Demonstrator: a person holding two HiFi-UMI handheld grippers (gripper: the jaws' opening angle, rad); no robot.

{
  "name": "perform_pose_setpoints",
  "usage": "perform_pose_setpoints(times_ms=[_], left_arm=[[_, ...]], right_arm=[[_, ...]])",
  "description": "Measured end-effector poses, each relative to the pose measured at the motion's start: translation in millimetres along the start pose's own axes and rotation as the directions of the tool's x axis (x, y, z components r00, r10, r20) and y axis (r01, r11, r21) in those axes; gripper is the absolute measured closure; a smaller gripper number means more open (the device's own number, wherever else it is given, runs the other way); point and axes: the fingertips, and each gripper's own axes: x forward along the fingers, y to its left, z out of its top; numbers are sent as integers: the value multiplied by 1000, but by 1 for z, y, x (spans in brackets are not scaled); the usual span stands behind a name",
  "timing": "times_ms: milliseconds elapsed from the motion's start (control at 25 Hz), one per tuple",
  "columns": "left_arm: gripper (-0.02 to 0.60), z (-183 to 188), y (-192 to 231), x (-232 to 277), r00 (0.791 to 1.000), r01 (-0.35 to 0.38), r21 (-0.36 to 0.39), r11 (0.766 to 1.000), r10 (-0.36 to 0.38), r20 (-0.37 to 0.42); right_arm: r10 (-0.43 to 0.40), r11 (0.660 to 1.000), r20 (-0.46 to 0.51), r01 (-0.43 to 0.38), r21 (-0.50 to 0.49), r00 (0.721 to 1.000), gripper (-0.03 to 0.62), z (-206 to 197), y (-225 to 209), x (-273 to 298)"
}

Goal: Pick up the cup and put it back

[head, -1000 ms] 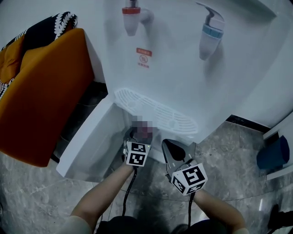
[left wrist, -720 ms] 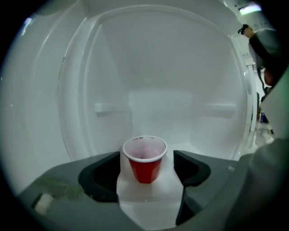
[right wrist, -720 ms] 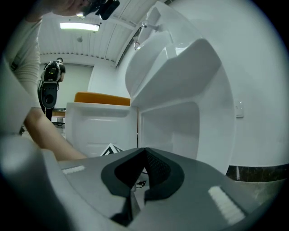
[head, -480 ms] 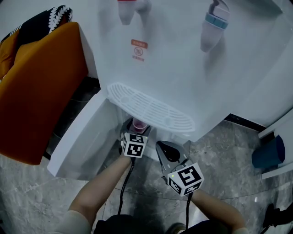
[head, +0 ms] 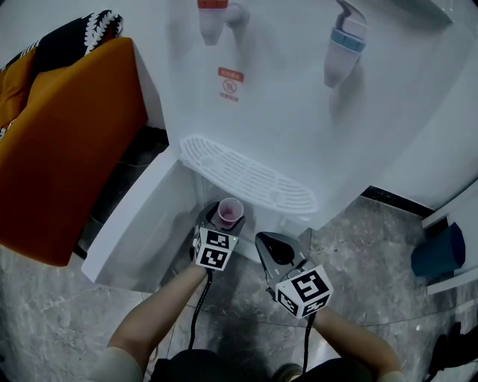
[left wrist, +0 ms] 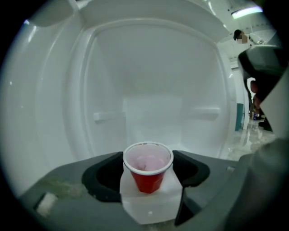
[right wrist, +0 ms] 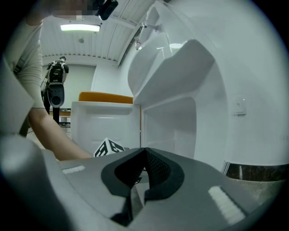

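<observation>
- The left claw (left wrist: 148,168) has a small red plastic cup with a white inside (left wrist: 148,179) between its two dark pads. The jaws are closing, and the rim of the cup touches a pad on each side.
- The cup stands upright with its mouth up, and it looks empty.
- In the head view this cup (head: 229,213) is just below the white slotted drip tray (head: 246,179), at the mouth of the lower compartment of the tall white water dispenser (head: 299,112).
- I cannot tell if the bottom of the cup rests on the compartment floor or hangs above it.
- The white compartment door (head: 142,224) is swung open to the left.
- The right claw (right wrist: 143,155) is clenched, its pads meet and nothing is between them. In the head view it is just right of the left one, over the grey marble floor (head: 373,254).
- A red tap (head: 213,19) and a blue tap (head: 343,48) are high on the dispenser front, well above the cup.
- An orange padded seat (head: 60,149) is to the left of the dispenser.
</observation>
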Motion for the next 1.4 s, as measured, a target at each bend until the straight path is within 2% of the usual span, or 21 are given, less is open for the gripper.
perform_pose_setpoints(times_ms=[200, 400, 600, 680, 760, 920, 1040, 1120, 1400], left_arm=[[229, 10, -1, -43, 998, 45, 34, 998, -46, 33], [229, 28, -20, -96, 992, 112, 61, 992, -115, 42], [229, 70, -31, -154, 985, 137, 172, 975, -152, 80], [229, 82, -32, -183, 986, 131, 234, 964, -151, 72], [229, 95, -35, -210, 986, 134, 257, 957, -154, 61], [229, 149, -38, -261, 973, 168, 251, 953, -201, 111], [229, 178, -30, -292, 976, 162, 197, 967, -186, 112], [229, 202, -26, -312, 980, 158, 155, 975, -174, 95], [229, 305, -12, -385, 988, 136, 153, 979, -145, 50]], right_arm=[[43, 998, 0, -43, -35, 999, 591, 7, 14, 1], [67, 997, 6, -67, -47, 998, 591, 27, 27, -14], [215, 967, 9, -211, -146, 977, 591, 55, 56, -25], [257, 957, -6, -255, -141, 966, 591, 71, 70, -33], [274, 953, -13, -274, -131, 962, 591, 92, 80, -40], [302, 948, -15, -302, -104, 953, 591, 141, 100, -56], [322, 944, -30, -323, -66, 946, 591, 176, 108, -69], [307, 950, -32, -309, -48, 951, 591, 199, 105, -79], [228, 972, -68, -223, 74, 971, 591, 302, 95, -122]])
